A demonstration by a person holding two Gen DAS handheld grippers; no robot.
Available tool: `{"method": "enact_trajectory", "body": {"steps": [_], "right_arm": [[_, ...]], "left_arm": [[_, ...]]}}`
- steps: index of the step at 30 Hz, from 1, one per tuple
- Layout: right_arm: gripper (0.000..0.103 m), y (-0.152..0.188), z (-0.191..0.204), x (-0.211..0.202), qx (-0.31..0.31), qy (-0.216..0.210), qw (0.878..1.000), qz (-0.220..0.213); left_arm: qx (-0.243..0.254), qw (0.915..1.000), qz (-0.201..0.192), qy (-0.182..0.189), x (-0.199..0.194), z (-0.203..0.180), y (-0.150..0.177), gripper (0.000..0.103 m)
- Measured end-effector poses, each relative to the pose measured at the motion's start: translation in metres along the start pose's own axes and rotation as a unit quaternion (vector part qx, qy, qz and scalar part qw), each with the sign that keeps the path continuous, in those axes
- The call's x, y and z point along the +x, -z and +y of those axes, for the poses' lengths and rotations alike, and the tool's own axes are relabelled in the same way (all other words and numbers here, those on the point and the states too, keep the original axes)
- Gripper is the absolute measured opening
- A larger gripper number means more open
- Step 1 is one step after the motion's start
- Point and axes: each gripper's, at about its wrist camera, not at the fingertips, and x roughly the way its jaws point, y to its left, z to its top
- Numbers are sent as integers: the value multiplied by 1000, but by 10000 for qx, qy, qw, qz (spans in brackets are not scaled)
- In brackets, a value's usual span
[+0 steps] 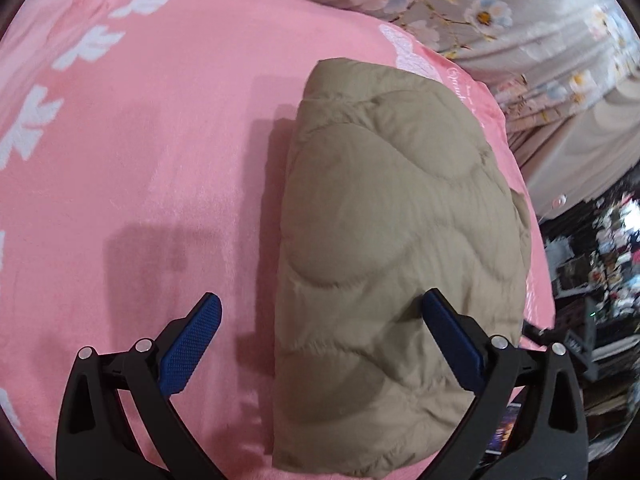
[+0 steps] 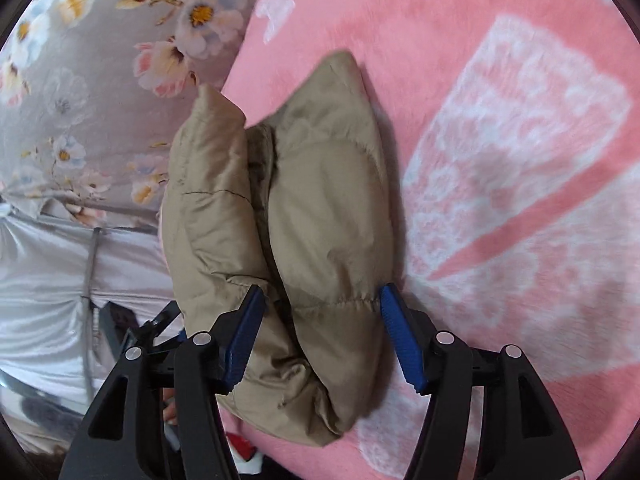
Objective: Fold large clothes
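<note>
Folded tan jacket [image 1: 400, 260] lying on a pink blanket [image 1: 140, 160], a claw at each side.

Nearest, the left claw [image 1: 320, 336] stands wide, one blue pad over bare blanket and the other resting against the jacket's near end, gripping nothing. The right claw [image 2: 320, 336] is spread about halfway, its jaws straddling the jacket's near end; the pads sit at its sides without pinching the cloth. The jacket is a thick quilted bundle near the blanket's edge. Beyond it hangs a grey flowered cloth [image 2: 80, 80], and further off is a dim, cluttered room [image 1: 600, 260].
</note>
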Motion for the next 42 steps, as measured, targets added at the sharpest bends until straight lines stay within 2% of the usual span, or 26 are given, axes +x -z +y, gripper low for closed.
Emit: {"method": "enact_trajectory", "body": {"steps": [5,10,13,16,21,25,27,29,31,33,34,36,38,42], "right_arm": [[65,-11,7,26,126,-272,9993,219],[72,-23,10,39,98,-430,9984,345],[72,-30,12,30,-43,-236,9992,324],[72,-35,1,10,21,-34,10000,80],[73,-32,13,28,-269,35,9989,383],[77,-37,24,51,-345,-232,9981,459],[77,-40,28,62,-357,-461,9969,520],[77,-42,33,70,-495,-510,9960,536],[72,-42,39,76,-632,-539,9952,511],[49,-41,41,78,-617,-630,9950,466],[43,-40,43,76,-650,-612,9952,406],[27,-36,55,66,-835,-500,9950,212],[21,-30,75,55,-1110,-299,9934,9],[19,-15,121,31,-1663,-73,9851,-438]], "left_arm": [[-233,9977,257,590,17,10,-5,98],[-375,9917,460,1141,38,10,-12,98],[-483,9897,509,1249,46,12,-16,98],[-320,9909,495,1213,42,12,-16,98],[-223,9903,483,1281,44,10,-16,98],[-297,9884,498,1401,55,9,-22,98],[-392,9855,559,1553,59,15,-23,98],[-488,9825,604,1694,63,18,-25,98],[-486,9818,598,1739,65,18,-25,98],[-409,9827,547,1719,62,15,-25,97],[-375,9840,487,1675,58,14,-26,95],[-190,9876,360,1519,47,6,-28,80],[54,9907,238,1337,31,-5,-31,69],[595,9941,-116,901,-3,-32,-35,60]]}}
